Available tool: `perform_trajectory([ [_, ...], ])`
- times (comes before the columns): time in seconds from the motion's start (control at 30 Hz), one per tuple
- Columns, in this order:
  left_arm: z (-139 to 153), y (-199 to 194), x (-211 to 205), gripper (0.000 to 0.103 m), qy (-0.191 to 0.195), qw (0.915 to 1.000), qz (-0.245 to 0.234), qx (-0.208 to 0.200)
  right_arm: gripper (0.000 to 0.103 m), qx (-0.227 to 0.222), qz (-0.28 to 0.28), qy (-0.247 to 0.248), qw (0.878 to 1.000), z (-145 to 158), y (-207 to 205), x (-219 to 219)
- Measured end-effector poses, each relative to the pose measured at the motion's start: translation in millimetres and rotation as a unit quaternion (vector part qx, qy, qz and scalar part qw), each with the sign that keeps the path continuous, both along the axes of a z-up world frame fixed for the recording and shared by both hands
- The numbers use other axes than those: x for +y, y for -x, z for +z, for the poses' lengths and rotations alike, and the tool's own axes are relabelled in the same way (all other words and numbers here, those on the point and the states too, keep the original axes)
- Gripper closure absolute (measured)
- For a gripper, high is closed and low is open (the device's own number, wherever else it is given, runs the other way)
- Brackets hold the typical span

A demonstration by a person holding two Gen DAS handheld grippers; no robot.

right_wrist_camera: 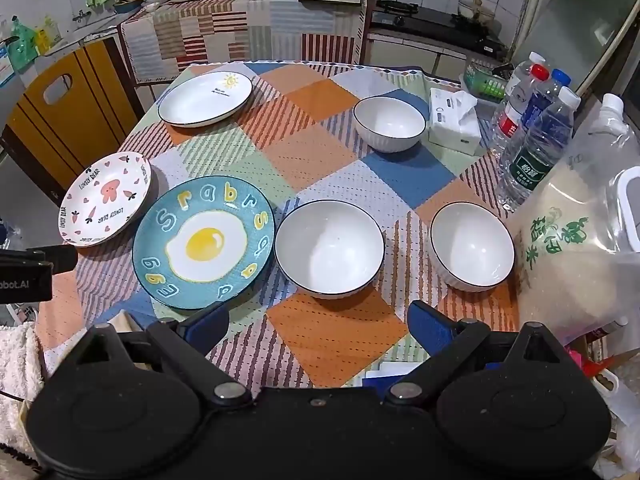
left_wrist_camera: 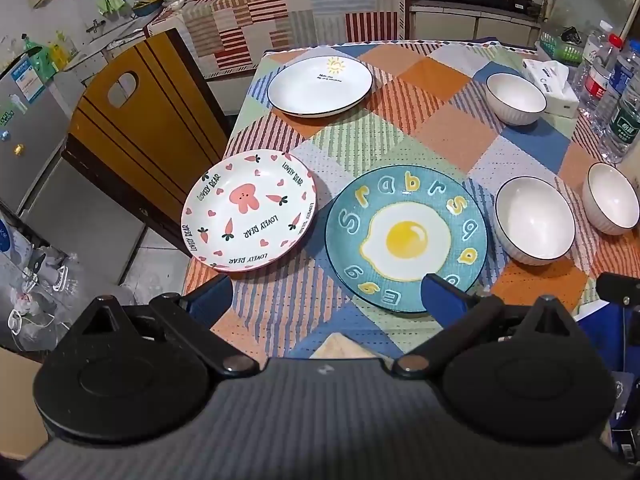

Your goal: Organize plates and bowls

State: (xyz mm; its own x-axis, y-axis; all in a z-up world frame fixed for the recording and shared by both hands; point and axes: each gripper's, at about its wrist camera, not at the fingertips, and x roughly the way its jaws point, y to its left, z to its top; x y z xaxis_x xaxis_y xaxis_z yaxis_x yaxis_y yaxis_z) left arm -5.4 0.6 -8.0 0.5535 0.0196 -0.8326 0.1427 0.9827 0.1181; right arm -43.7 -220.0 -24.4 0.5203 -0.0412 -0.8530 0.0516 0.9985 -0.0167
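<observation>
With both the left gripper (left_wrist_camera: 326, 294) and right gripper (right_wrist_camera: 318, 322) held wide open and empty, 3 plates (left_wrist_camera: 406, 238) and 3 bowls (right_wrist_camera: 329, 247) are spread on the table (right_wrist_camera: 336, 332), where the pink plate (left_wrist_camera: 249, 210) overhanging the edge could be knocked off.

teal egg plate (left_wrist_camera: 406, 236), pink carrot-print plate (left_wrist_camera: 249, 211), patchwork tablecloth (left_wrist_camera: 432, 128)

on the table (right_wrist_camera: 320, 152) three plates sit along the left side: the sun plate (right_wrist_camera: 206, 98) at the far end, the bear plate (right_wrist_camera: 106, 199) nearer at the left edge, and the egg plate (right_wrist_camera: 204, 242) just right of it, rims close. right of the egg plate stand the middle bowl (right_wrist_camera: 329, 246) and then the right bowl (right_wrist_camera: 472, 246). the far bowl (right_wrist_camera: 389, 123) sits behind them, beside the tissue box (right_wrist_camera: 454, 122), with bottles (right_wrist_camera: 536, 140) further right.
</observation>
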Motion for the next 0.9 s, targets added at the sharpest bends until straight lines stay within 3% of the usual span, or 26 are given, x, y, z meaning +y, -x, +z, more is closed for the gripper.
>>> perform_trajectory([
  [0.9,-2.1,3.1,6.3,0.001,0.026,0.9996,0.004,0.009,0.005,-0.01,-0.003,0.02,1.0,-5.6,0.0,-1.8],
])
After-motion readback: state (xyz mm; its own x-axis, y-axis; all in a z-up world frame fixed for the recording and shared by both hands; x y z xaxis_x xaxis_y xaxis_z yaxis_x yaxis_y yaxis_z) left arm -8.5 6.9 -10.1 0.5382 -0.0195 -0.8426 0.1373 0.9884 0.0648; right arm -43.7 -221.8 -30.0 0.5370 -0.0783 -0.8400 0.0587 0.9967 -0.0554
